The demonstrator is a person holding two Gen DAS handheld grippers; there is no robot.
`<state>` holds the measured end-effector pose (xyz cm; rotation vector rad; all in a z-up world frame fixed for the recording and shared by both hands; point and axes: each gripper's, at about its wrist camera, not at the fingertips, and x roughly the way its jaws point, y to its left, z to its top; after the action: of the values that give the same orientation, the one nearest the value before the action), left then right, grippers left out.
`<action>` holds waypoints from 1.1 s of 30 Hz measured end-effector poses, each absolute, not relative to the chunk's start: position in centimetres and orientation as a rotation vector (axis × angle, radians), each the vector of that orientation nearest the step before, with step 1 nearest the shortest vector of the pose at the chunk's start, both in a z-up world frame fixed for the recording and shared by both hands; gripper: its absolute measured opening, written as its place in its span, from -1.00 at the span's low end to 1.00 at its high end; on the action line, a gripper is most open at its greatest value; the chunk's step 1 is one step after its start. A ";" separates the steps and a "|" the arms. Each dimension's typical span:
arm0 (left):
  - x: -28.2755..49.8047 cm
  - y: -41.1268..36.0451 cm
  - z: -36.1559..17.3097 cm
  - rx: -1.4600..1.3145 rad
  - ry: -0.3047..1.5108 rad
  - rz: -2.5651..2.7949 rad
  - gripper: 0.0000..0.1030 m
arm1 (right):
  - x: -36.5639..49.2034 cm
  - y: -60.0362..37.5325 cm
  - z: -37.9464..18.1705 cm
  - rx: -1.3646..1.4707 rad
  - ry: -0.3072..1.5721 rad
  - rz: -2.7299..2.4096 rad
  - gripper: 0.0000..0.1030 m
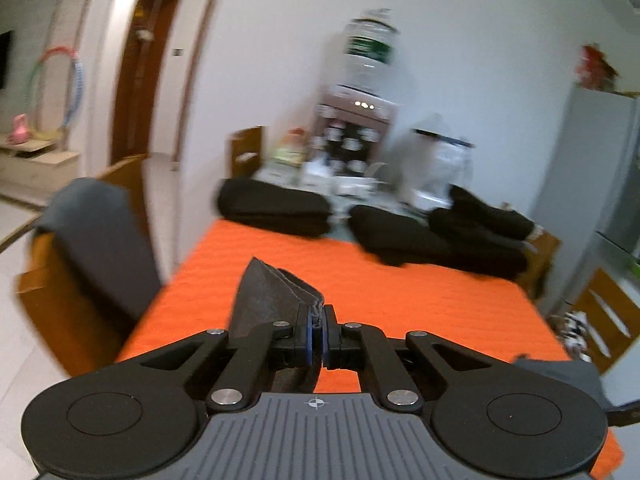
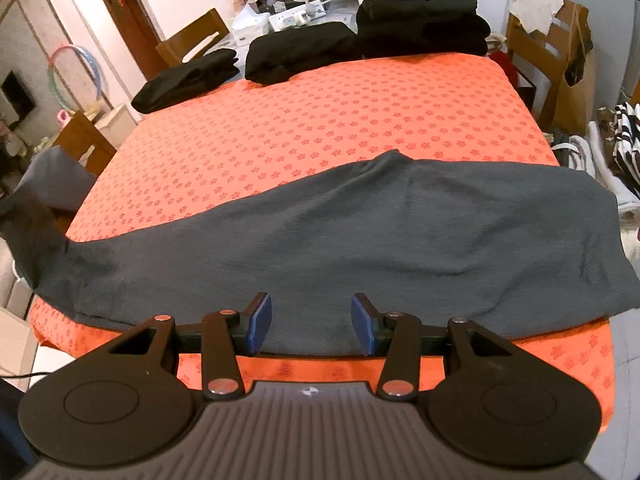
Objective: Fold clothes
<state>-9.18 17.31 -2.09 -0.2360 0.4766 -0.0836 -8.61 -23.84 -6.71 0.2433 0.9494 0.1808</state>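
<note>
Here the left hand-held gripper (image 1: 318, 322) is clenched on a bunched edge of the dark grey garment (image 2: 340, 232), which lies across the orange table (image 2: 320, 120); the right hand-held gripper (image 2: 311, 322) hovers released over its near edge.

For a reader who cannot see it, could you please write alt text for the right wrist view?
The open right gripper hovers over the near edge of a dark grey garment spread across an orange tablecloth. Folded black clothes are stacked at the far edge.
</note>
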 end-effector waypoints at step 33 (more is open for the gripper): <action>-9.4 -6.0 -10.5 -0.178 0.729 -0.497 -0.24 | -0.6 -29.4 -11.9 0.510 1.077 0.541 0.03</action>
<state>-9.36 -6.00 -10.51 -0.1785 0.7294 -0.4966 -0.56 -29.37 -11.85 0.5098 1.0772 0.5406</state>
